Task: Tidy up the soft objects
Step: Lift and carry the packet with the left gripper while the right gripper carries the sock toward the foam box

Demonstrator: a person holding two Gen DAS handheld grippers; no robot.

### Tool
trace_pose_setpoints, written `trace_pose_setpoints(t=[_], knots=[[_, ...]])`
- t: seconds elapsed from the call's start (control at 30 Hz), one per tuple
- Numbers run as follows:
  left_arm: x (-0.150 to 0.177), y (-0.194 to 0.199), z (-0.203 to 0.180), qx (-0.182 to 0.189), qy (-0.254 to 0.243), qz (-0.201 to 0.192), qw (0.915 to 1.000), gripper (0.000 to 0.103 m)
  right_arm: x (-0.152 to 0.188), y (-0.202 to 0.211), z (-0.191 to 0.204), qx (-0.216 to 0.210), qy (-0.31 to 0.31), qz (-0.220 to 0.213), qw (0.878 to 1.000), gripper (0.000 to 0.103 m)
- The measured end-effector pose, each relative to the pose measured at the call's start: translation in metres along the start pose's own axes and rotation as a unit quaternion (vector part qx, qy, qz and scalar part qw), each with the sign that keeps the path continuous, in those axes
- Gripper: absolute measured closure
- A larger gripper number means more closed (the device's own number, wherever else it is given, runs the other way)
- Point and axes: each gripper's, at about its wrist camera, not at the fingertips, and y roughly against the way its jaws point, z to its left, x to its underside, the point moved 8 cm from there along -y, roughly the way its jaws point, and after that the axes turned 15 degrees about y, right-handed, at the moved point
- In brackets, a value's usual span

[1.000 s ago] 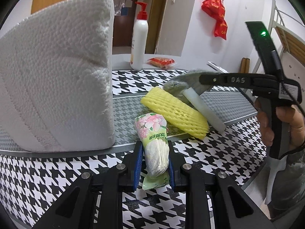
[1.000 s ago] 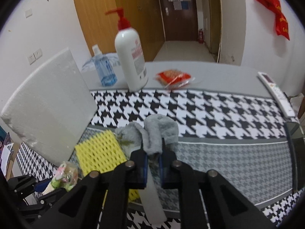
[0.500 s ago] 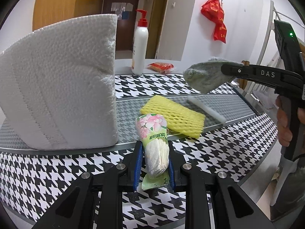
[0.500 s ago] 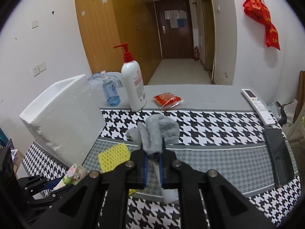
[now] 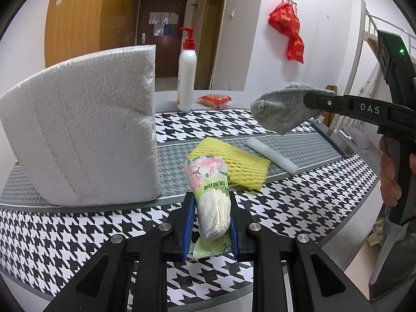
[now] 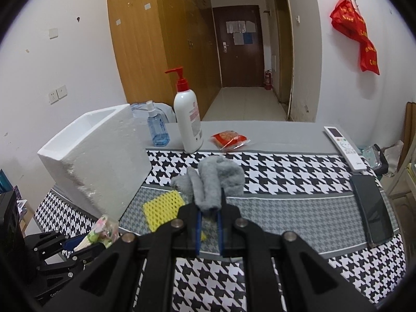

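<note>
Already your right claw (image 6: 209,214) is clenched on the grey sock (image 6: 213,182), which hangs bunched in the air above the table (image 6: 286,218), clear of the yellow foam net (image 5: 231,162) and the white foam stick (image 5: 271,156) lying below it on the grey band of the cloth. Your left claw (image 5: 209,222) is grasping the flowered tissue pack (image 5: 210,187), pads pressed on its lower half, just in front of the white foam box (image 5: 85,145).

Both held things look very light and fully soft, so neither needs much squeeze. The sock is limp (it droops off the pads to one side in the left wrist view), so expect it to swing and to drop wherever its loose end leads; a pinch through the thick folded middle, as you have it, seems the safest hold. The tissue pack has a slick plastic wrapper and a springy filling, so it could creep forward out of the pads if you tilt it down; keep the grip across its full belly, not on the flat sealed tail. The foam box's open top shows in the right wrist view, and it is probably where these go.
</note>
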Motion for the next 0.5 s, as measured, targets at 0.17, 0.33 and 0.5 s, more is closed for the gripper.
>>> trace_pose_setpoints(t=[0.17,0.33,0.5], knots=[[-0.001,0.007,0.001,-0.001,-0.002,-0.008,1.0000,0.078,0.000,0.006,0.002,0.002,0.003,-0.004,1.000,0.091],[-0.002,0.014,0.000,-0.003,-0.003,-0.017,0.9999,0.078,-0.001,0.013,0.003,0.002,0.002,-0.012,1.000,0.091],[-0.008,0.021,0.000,-0.005,-0.002,-0.029,0.9996,0.078,-0.001,0.019,0.003,0.001,-0.001,-0.019,1.000,0.091]])
